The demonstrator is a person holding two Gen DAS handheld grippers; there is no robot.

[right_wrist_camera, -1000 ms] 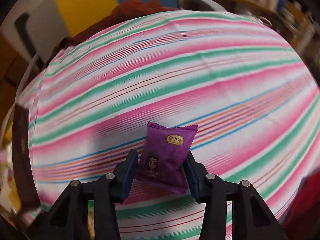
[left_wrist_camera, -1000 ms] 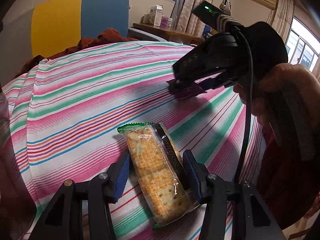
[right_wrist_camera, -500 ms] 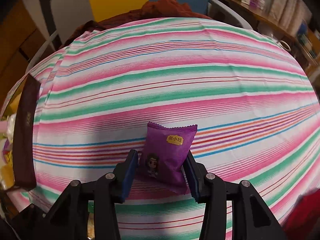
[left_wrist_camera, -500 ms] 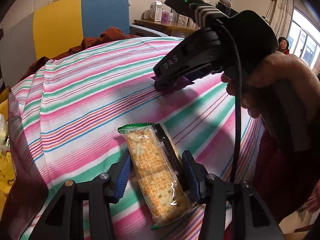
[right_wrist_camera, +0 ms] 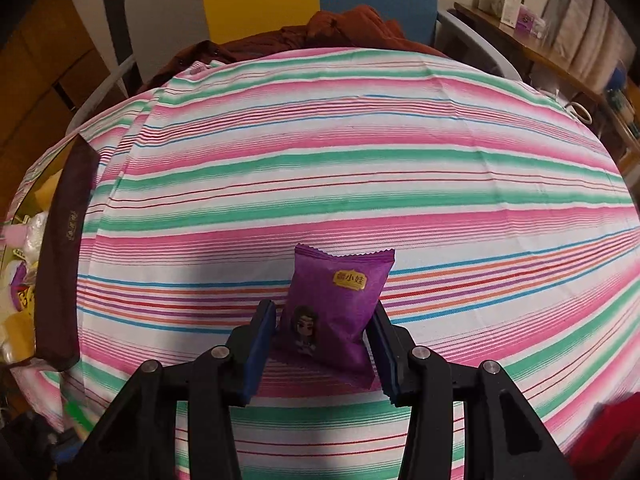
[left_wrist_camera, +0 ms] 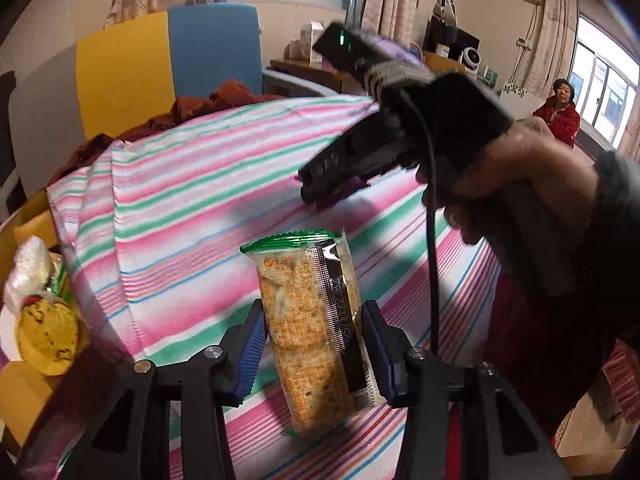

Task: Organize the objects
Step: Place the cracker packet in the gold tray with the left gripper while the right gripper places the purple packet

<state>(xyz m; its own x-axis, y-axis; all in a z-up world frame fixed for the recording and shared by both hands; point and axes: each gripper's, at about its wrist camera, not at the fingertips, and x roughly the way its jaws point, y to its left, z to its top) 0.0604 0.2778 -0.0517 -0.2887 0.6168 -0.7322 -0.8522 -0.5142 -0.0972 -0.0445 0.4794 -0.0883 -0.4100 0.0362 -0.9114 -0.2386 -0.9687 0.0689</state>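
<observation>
Two packets held, one per hand, both above the striped cloth point(right_wrist_camera: 320, 168) covering the surface

Left gripper point(left_wrist_camera: 314, 344): fingers closed part-way onto a cracker packet point(left_wrist_camera: 310, 320), pressing its two long sides near the lower half; long axis running away from the camera along the fingers, green crimped end farthest out, lower end hanging past the grip toward the camera. Seemingly clear of the cloth, though contact underneath impossible to confirm

Right gripper point(right_wrist_camera: 322, 344): fingers closed likewise on a purple candy packet point(right_wrist_camera: 334, 308), gripped at its left and right edges, serrated top edge pointing forward, yellow label near that end. In the left wrist view, right gripper point(left_wrist_camera: 328, 196) above the cloth farther out, to the right of the cracker packet, only a purple sliver showing beneath its black housing

Deciding relation, as a judgement: dark-rimmed box point(right_wrist_camera: 64, 264) at the left edge of the surface, already holding wrapped snacks, including a yellow one point(left_wrist_camera: 44, 332); likely the destination. Left of both grippers, nearer the left one, so probably a leftward carry for each, the cracker packet having the shorter way

Hard to make out: box interior cut off by the frame edge, free room inside unknown; box depth and far wall hidden; motion blur on the right gripper in the left wrist view
</observation>
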